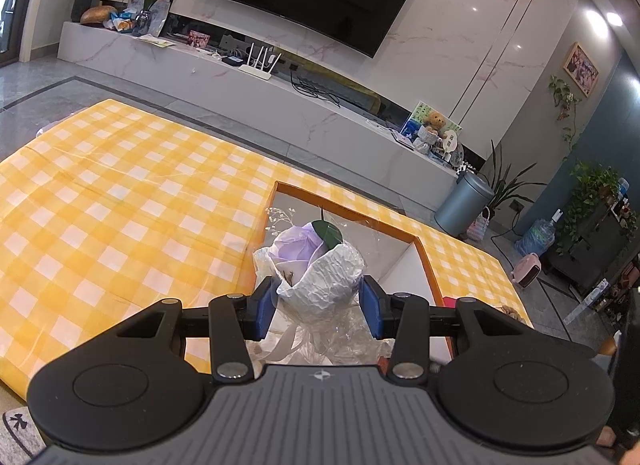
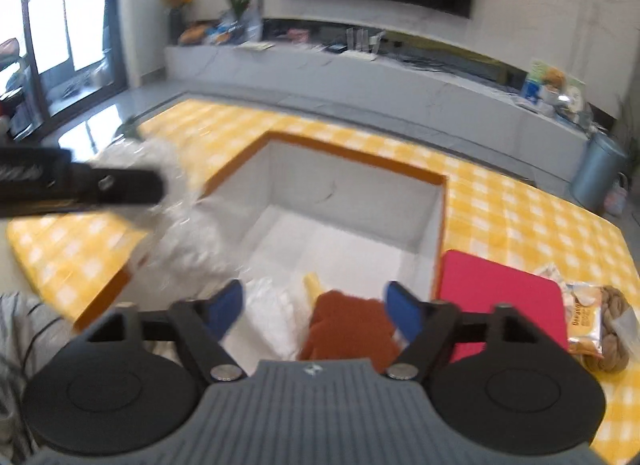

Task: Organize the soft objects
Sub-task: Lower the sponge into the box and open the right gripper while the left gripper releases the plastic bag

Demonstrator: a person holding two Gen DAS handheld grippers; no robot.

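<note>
My left gripper (image 1: pixel 318 297) is shut on a wrapped bouquet (image 1: pixel 316 261), a purple flower in crinkled white paper and clear film, held over the near left side of an orange-rimmed white box (image 1: pixel 426 261). In the right wrist view the bouquet (image 2: pixel 180 221) is a blurred white mass at the box's left edge, under the left gripper's dark finger. My right gripper (image 2: pixel 316 307) is open and empty above the box (image 2: pixel 352 161). Inside the box lie a rust-brown soft item (image 2: pixel 348 329), a white cloth (image 2: pixel 272 305) and a yellow piece (image 2: pixel 314 283).
The box sits on a yellow checked cloth (image 1: pixel 120 193). To its right lie a pink-red pad (image 2: pixel 496 293), a snack packet (image 2: pixel 584 321) and a brown braided item (image 2: pixel 612 329). Beyond are a TV bench (image 1: pixel 280 77) and a grey bin (image 1: pixel 464 201).
</note>
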